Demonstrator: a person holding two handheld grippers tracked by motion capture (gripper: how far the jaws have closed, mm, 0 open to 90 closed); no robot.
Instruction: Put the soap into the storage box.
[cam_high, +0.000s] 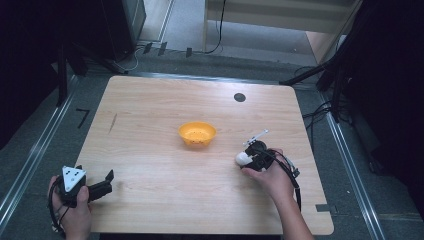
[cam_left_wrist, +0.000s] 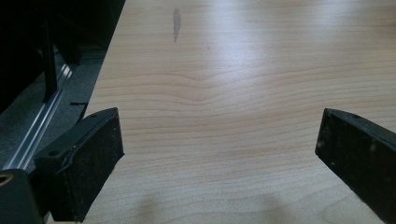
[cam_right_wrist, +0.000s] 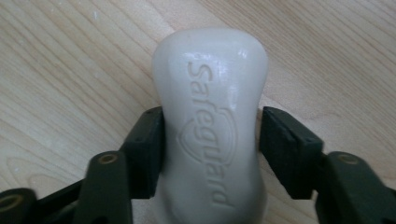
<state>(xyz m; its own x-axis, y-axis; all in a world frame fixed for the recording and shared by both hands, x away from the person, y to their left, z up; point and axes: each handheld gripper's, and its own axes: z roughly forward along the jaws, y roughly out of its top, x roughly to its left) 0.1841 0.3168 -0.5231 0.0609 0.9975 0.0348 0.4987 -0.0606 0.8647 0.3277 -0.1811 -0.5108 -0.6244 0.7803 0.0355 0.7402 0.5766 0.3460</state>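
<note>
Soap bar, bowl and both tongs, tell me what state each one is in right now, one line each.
Soap bar: lying flat on the table, clamped at its waist between the right tongs' pads.
Orange bowl: upright at mid-table, apart from both tongs; nothing visible inside.
Right tongs: shut on the soap bar, both pads touching its sides.
Left tongs: open wide over bare wood, holding nothing.
Table: wooden top with a dark streak near its left edge.
</note>
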